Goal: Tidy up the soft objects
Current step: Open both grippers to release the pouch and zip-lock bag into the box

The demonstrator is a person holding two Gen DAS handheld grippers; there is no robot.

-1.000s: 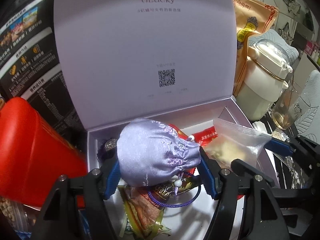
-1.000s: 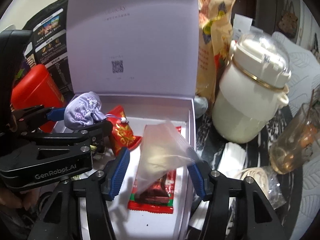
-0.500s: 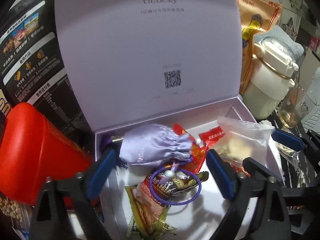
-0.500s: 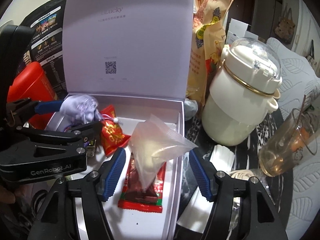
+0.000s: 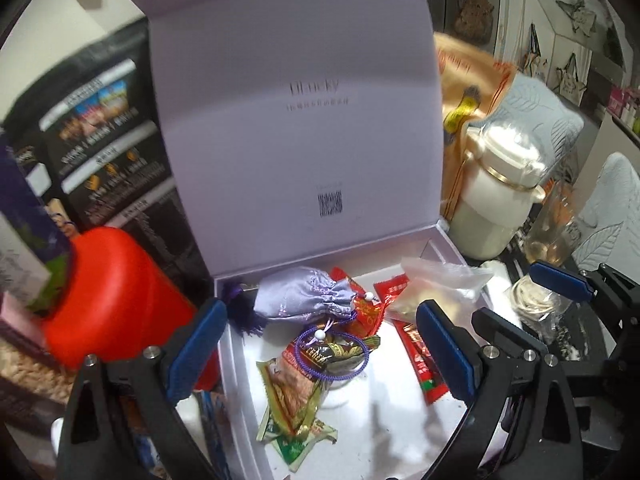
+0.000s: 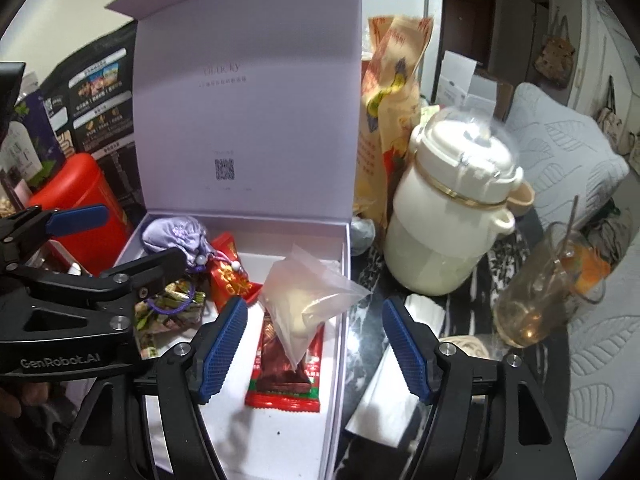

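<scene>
Left wrist view: the left gripper (image 5: 320,344) hangs above the near part of the lavender box (image 5: 452,240), jaws spread wide and holding nothing. The lilac drawstring pouch (image 5: 304,296) lies free on the box floor near the back left corner, its purple cord (image 5: 332,354) looped over a green-and-brown snack packet (image 5: 304,392). The step in hand looks like clearing away after setting the pouch down; it is best done by lifting straight up and back, so neither blue pad snags the cord or drags the pouch out of place.

Right wrist view: the right gripper (image 6: 314,344) is likewise wide open and empty, tilted down toward the box's right half. The clear plastic bag (image 6: 308,300) rests between its pads but seems to touch neither, though blur makes that hard to tell; it lies on a red wrapper (image 6: 286,372). The box's right wall sits between the pads too, so any retreat should go upward first
</scene>
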